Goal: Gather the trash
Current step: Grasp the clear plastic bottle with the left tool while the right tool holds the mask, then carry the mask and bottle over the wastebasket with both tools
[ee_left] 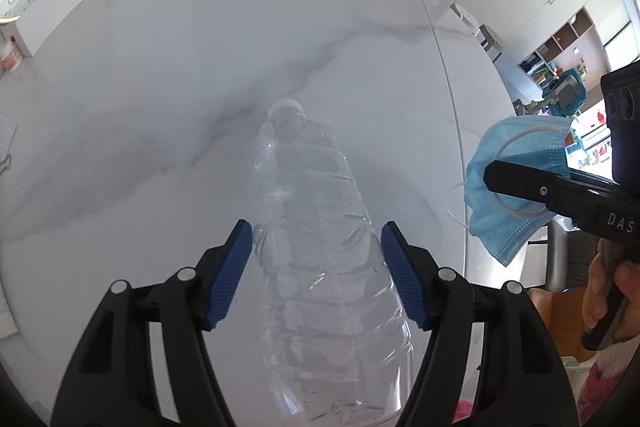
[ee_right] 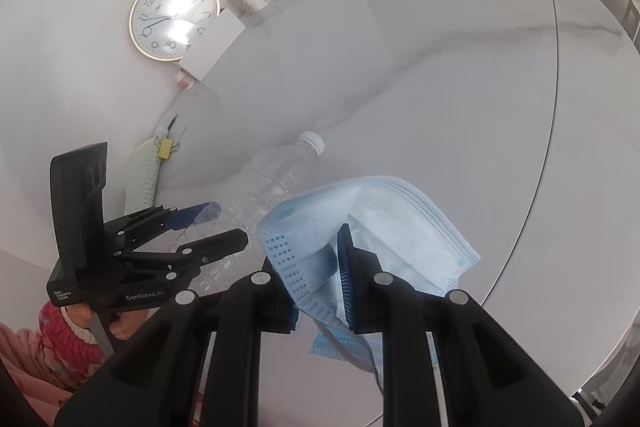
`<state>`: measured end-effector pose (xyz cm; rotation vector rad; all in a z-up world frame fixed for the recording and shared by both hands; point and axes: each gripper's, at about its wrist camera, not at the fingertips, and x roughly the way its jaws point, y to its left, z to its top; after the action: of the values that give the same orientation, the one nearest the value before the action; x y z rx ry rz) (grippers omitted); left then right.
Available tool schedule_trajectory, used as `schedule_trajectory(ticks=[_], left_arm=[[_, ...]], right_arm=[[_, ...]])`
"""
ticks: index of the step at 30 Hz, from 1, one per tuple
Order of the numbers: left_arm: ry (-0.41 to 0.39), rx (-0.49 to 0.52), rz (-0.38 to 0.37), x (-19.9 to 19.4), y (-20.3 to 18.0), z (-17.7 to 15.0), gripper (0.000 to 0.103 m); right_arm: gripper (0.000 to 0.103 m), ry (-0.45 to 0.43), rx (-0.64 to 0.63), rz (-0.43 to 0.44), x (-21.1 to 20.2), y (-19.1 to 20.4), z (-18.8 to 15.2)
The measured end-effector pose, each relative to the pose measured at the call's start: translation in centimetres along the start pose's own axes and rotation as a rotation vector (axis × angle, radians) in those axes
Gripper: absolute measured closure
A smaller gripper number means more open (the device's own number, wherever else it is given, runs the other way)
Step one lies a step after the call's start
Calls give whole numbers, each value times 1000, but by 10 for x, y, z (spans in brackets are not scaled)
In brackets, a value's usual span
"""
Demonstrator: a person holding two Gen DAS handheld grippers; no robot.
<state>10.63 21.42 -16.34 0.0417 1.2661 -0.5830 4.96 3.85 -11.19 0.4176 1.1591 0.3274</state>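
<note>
My left gripper (ee_left: 316, 275) is the one that matters here: the crushed clear plastic bottle with a white cap (ee_left: 320, 247) lies on the white marble-veined counter (ee_left: 160, 107) directly between its blue ribbed pads (ee_left: 230, 277). The jaws are spread, one pad on either side of the bottle's lower body, very near the plastic; I cannot tell whether either one touches it yet. The bottle's long axis runs straight ahead along my fingers, base toward me and beneath the jaws, cap (ee_left: 285, 105) pointing away across the counter. So the pads face its flanks, across the narrow width, which I judge to be the right line for a squeeze. The crumpled wall will probably give as I close, so I should expect some slack before it holds.

My right gripper (ee_right: 318, 279) is already occupied: its jaws are pinched on a light blue pleated surgical mask (ee_right: 372, 223), which hangs folded from the pads, lifted above the counter, to the right of the bottle. From that side the bottle points up and to the right, cap (ee_right: 312, 142) farthest from both grippers. With the left far nearer, the bottle is its job.
</note>
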Motion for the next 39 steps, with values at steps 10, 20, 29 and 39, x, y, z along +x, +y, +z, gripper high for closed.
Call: schedule_trajectory(ticks=[10,20,29,39], left_arm=[[30,-196,69,26,-10,-27,39],[151,-317,156,67,-20,-13,14],[219,-285,298,97,-39,13,40],[143,-185,278,75,-95,18,41]], right_arm=[[85,87,-135,96,-8,-13,-16],[85,120,-165,117,-11,-29,-20],[85,111,-149,89,-9,-32,-19],[85,92,-138,90,-27,-43,-29]])
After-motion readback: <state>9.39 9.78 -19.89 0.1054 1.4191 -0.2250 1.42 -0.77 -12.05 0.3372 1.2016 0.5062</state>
